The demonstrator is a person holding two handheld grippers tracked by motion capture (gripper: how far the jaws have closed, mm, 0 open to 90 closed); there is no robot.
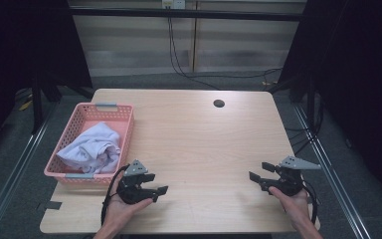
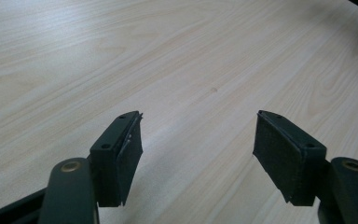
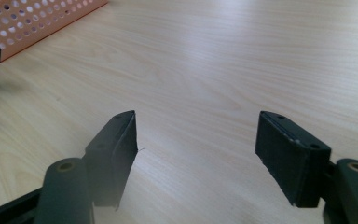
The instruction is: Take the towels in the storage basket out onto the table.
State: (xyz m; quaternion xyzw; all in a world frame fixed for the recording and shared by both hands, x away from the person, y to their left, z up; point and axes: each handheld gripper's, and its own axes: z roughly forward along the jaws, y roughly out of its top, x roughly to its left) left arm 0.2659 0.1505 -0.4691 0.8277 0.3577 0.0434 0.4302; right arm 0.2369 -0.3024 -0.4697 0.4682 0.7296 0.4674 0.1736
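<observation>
A pink perforated basket (image 1: 77, 116) stands at the table's left side with a crumpled white cloth (image 1: 93, 148) inside it. My left gripper (image 1: 159, 183) rests near the front edge, just right of the basket's near corner, pointing right. Its jaws stand open over bare wood, the same left gripper (image 2: 198, 135) holding nothing. My right gripper (image 1: 261, 171) sits at the front right, pointing left toward the other hand. It is open too, the right gripper (image 3: 196, 137) having only tabletop between its pads. The basket's corner (image 3: 37, 21) shows at the upper left of the right gripper view.
The light wooden table (image 1: 199, 139) has a round cable hole (image 1: 219, 103) near its far edge. Dark curtains flank both sides, and cables run along the floor behind. A strip of dark tape (image 1: 52, 205) marks the front left corner.
</observation>
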